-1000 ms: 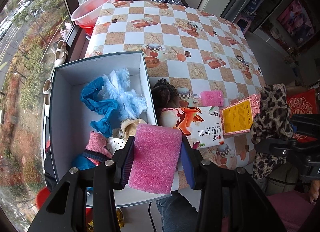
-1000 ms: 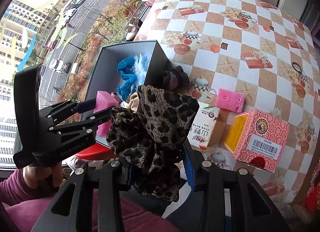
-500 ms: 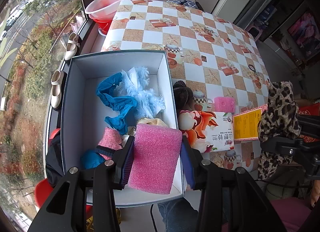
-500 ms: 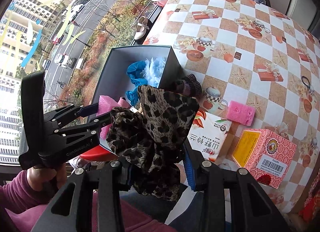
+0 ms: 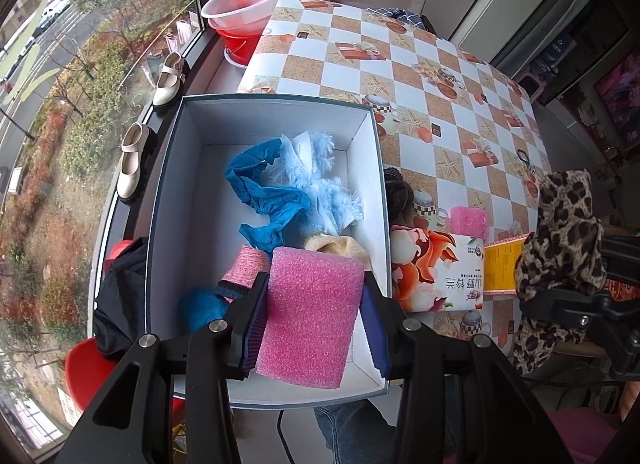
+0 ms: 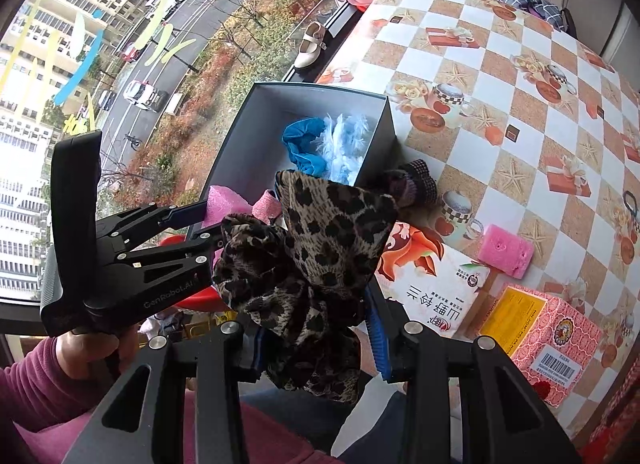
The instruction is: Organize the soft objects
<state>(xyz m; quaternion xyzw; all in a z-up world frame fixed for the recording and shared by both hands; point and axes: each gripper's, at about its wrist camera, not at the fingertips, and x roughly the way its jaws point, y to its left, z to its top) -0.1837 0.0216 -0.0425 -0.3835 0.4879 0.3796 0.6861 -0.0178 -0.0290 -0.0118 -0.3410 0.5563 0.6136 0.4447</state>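
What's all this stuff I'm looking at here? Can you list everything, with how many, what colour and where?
storage box: 1, grey outside, white inside, at the table's window edge
blue cloth: 1, blue, inside the box
fluffy fabric: 1, pale blue, in the box beside the blue cloth
foam block: 1, pink, held over the box
small foam piece: 1, pink, on the table
leopard-print cloth: 1, brown and black, held beside the box
printed carton: 1, white and orange, on the table
patterned box: 1, pink and yellow, near table edge
shoes: 2, cream, window ledge
basin: 1, pink, beyond the table
left hand-held gripper: 1, black, gripping the foam block
right hand-held gripper: 1, black, gripping the leopard-print cloth
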